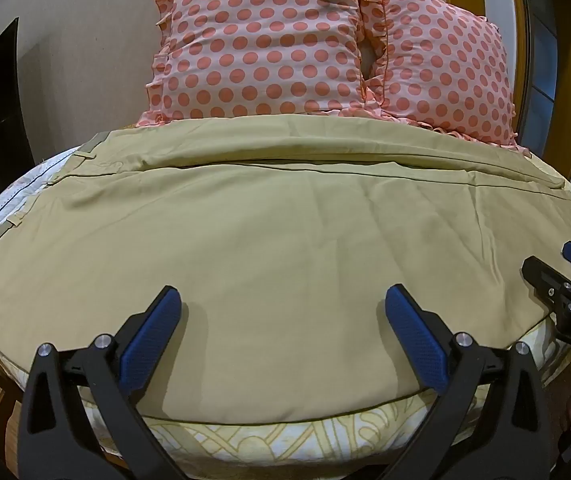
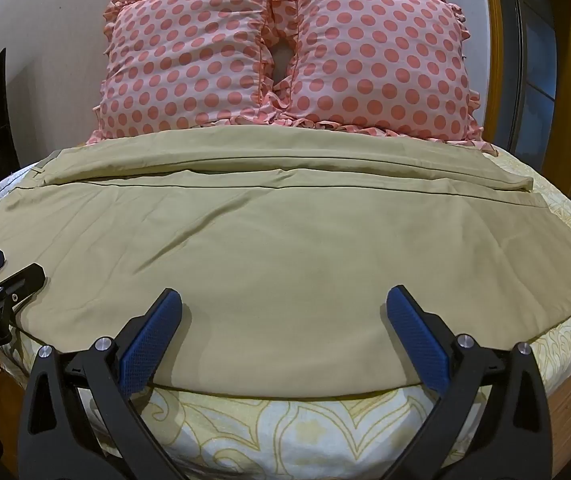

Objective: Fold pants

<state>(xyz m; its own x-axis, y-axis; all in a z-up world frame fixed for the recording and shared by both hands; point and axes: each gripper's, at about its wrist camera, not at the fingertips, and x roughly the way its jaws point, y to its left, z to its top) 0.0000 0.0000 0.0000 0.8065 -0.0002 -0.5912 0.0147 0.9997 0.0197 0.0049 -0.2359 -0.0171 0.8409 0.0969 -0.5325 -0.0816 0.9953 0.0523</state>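
Left gripper (image 1: 283,302): we see black forked arms, blue textured pads (image 1: 151,340), silver screws.
Right gripper (image 2: 284,303): the same black frame and blue pads (image 2: 417,338); from the left view, white letters "DAS".

The khaki cotton pants (image 2: 269,240) are lying spread across the patterned cream-and-yellow bed sheet (image 2: 285,432), reaching its near edge, with two polka-dot ruffled pillows (image 2: 285,60) sitting side by side behind them at the far edge.
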